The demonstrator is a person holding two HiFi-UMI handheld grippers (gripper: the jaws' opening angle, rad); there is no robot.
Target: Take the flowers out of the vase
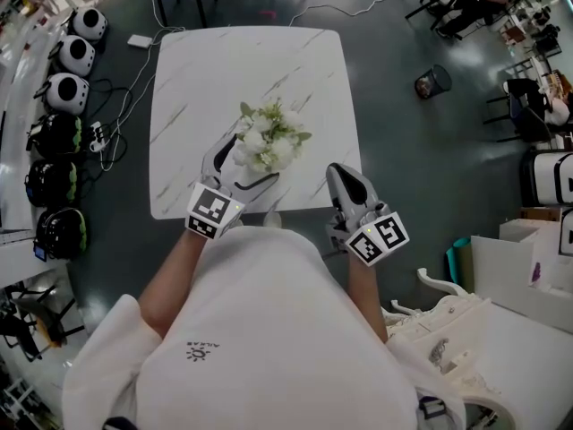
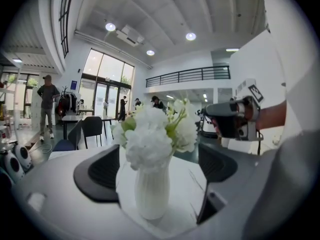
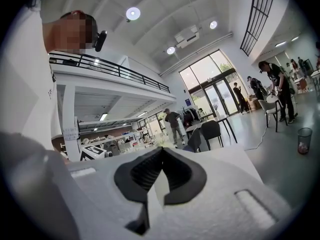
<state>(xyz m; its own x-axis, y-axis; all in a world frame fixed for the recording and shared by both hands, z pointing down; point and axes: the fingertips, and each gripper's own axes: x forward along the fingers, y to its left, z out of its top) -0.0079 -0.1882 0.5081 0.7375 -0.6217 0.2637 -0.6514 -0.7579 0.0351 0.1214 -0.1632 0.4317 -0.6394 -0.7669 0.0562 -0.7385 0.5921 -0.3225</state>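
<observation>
White vase (image 2: 151, 191) between parted left gripper (image 2: 159, 166) jaws, near table (image 1: 179, 186) edge; right gripper (image 3: 161, 156) closed.

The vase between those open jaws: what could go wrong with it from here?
1. The slim vase stands free between the open jaws of the left gripper; closing off-centre could tip it.
2. It sits near the front edge of the table, so a shove might slide it off.
3. The right gripper is shut and off to the side; if the flowers stick when pulled, an ungripped vase could rise with them.
</observation>
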